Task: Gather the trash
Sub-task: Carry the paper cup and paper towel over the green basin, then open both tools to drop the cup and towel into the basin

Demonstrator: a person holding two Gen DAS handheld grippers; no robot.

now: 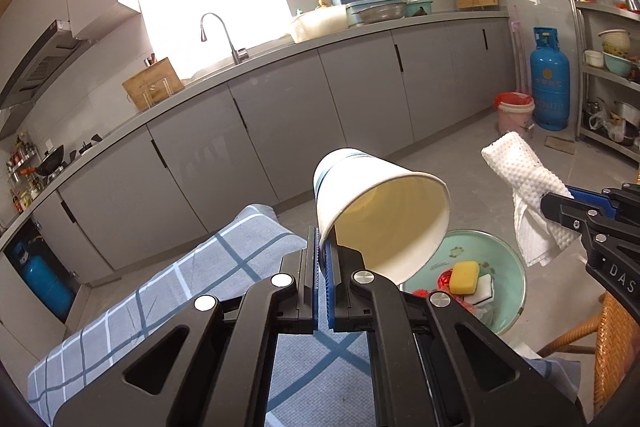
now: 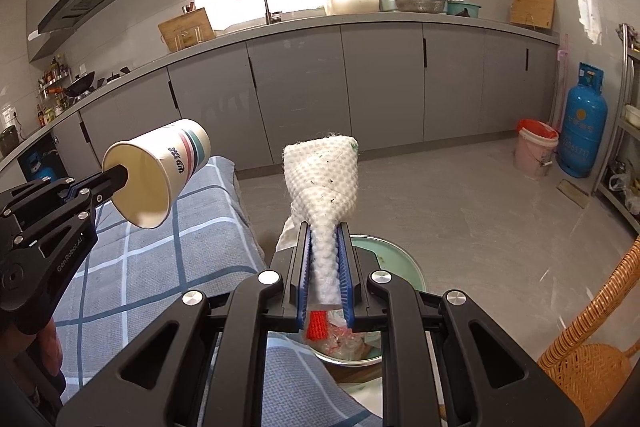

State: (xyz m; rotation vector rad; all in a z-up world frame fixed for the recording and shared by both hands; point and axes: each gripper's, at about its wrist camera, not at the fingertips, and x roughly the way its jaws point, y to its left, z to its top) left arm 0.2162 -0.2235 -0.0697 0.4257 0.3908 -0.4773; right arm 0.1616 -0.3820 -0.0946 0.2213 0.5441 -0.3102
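Note:
My left gripper point(image 1: 323, 247) is shut on the rim of a white paper cup point(image 1: 380, 211) with coloured stripes, held tilted in the air; the cup also shows in the right wrist view point(image 2: 160, 173). My right gripper point(image 2: 325, 247) is shut on a white dimpled paper towel point(image 2: 324, 179), also seen in the left wrist view point(image 1: 524, 191). Both are held above a light green trash bin point(image 1: 512, 267) that holds a yellow sponge point(image 1: 464, 277), red scraps and white pieces. The bin's rim shows under the right gripper point(image 2: 400, 259).
A table with a blue-grey checked cloth point(image 1: 180, 287) lies at the left of the bin. A wicker chair point(image 2: 592, 359) stands at the right. Grey kitchen cabinets point(image 2: 300, 87) run along the far wall, with a pink bucket point(image 2: 534, 147) and a blue gas cylinder point(image 2: 584, 123) on the floor.

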